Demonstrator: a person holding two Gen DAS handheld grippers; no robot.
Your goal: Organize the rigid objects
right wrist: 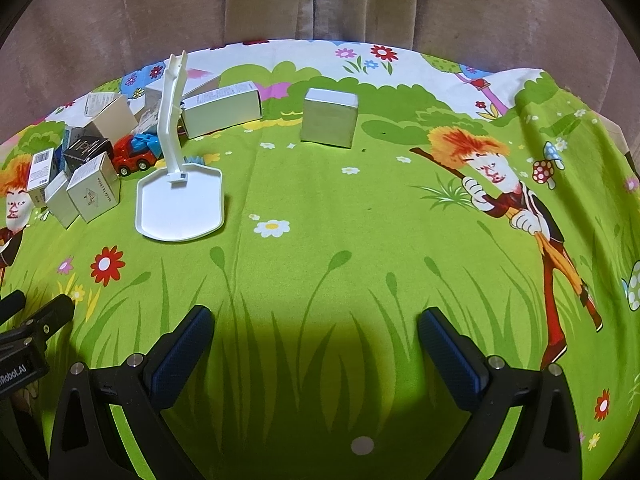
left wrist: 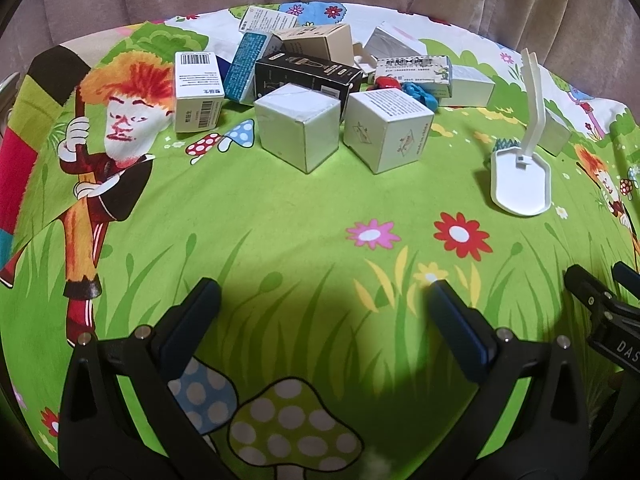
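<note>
A pile of small cardboard boxes [left wrist: 298, 80] lies at the far side of the green cartoon cloth, with two white cube boxes [left wrist: 298, 130] [left wrist: 388, 130] in front. A red toy car [right wrist: 134, 156] and a blue toy [left wrist: 420, 94] sit among them. A white plastic stand [left wrist: 520, 182] with an upright arm stands to the right; it also shows in the right wrist view [right wrist: 180, 204]. One silver-white box [right wrist: 330, 118] stands alone. My left gripper [left wrist: 320, 296] is open and empty, well short of the boxes. My right gripper [right wrist: 316, 324] is open and empty above bare cloth.
The cloth [right wrist: 360, 240] covers a raised surface that drops off at the far and side edges. A beige curtain [right wrist: 320, 0] hangs behind. The right gripper's fingers [left wrist: 592, 292] show at the right edge of the left wrist view.
</note>
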